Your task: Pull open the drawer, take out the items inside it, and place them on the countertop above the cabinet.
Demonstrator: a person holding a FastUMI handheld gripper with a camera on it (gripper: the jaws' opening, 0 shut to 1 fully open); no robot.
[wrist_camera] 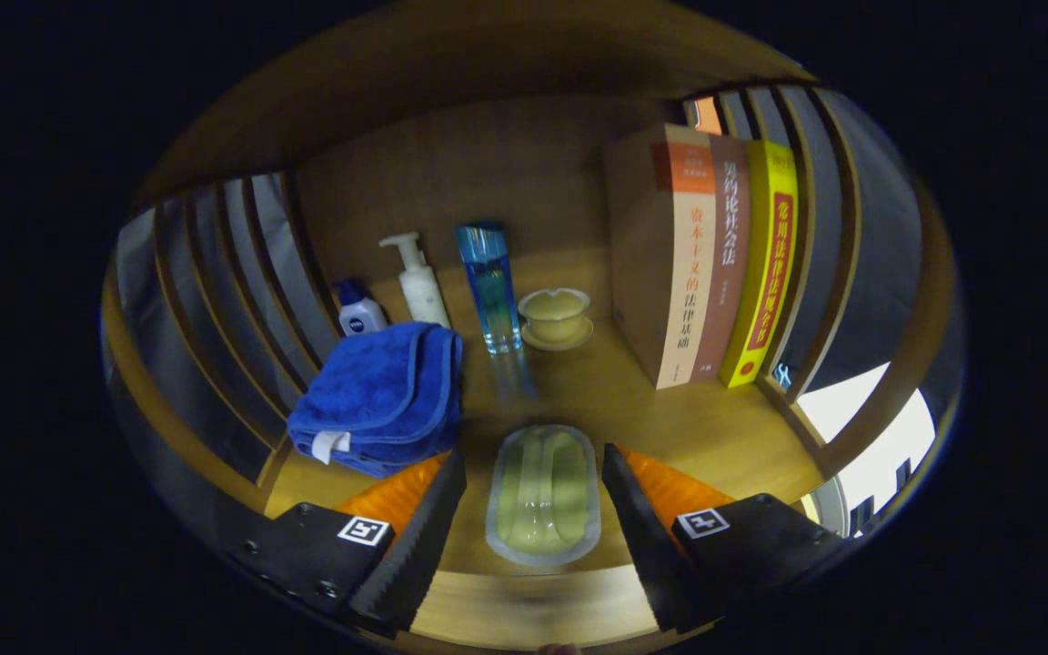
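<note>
Handheld two-finger gripper (533, 532): each finger carries a serrated, saw-toothed inner edge and a ribbed outer panel. Both mount on dark blocky housings, each bearing a small square black-and-white fiducial marker. Round screw heads visible on left housing.

Smooth, faintly glossy wood forms the countertop (579, 391). Between the gripper (533, 496)'s parted fingers lies a translucent, shiny plastic packet (543, 496). Beyond the left finger, a plush cloth towel (378, 396); further on, a glassy clear blue bottle (489, 287), glazed lidded cup (555, 316) and paper-covered books (701, 259).
</note>
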